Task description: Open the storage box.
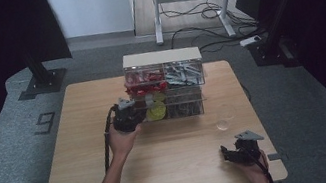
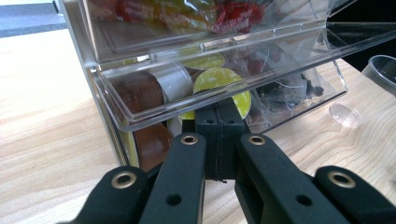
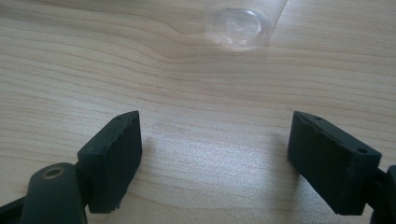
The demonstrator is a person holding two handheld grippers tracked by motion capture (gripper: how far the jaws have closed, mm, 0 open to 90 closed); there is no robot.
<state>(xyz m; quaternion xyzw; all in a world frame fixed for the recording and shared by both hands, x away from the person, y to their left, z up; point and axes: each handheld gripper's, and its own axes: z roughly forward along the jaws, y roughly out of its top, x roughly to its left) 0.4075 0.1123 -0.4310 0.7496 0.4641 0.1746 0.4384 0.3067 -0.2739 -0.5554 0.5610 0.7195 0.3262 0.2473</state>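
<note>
Wooden and pale, the counter (image 1: 164,167) holds a clear plastic drawer box (image 1: 166,85) near its far edge and one clear cup (image 1: 223,117) to the right of the box. From the high view, the box has a pale lid on top, red things and grey things in the upper part, and yellow things lower down. The left gripper (image 1: 140,113) is at the box's lower left drawer, and the right gripper (image 1: 226,154) rests low near the counter's front right corner, well apart from the box.

Up close, the left gripper view shows more: the left gripper (image 2: 219,122) has its two jaws pressed together, right at the front lip of the open clear drawer (image 2: 140,112). I cannot tell if it is pinching anything. Inside lie round pods, some brown (image 2: 140,91) and some with yellow tops (image 2: 219,80).

The right gripper view shows the right gripper (image 3: 215,161) wide open and holding nothing, with bare wood between its jaws and the cup (image 3: 242,21) straight ahead, apart from it.

Lots of bare wood lies in front of the box and on the counter's left side.
</note>
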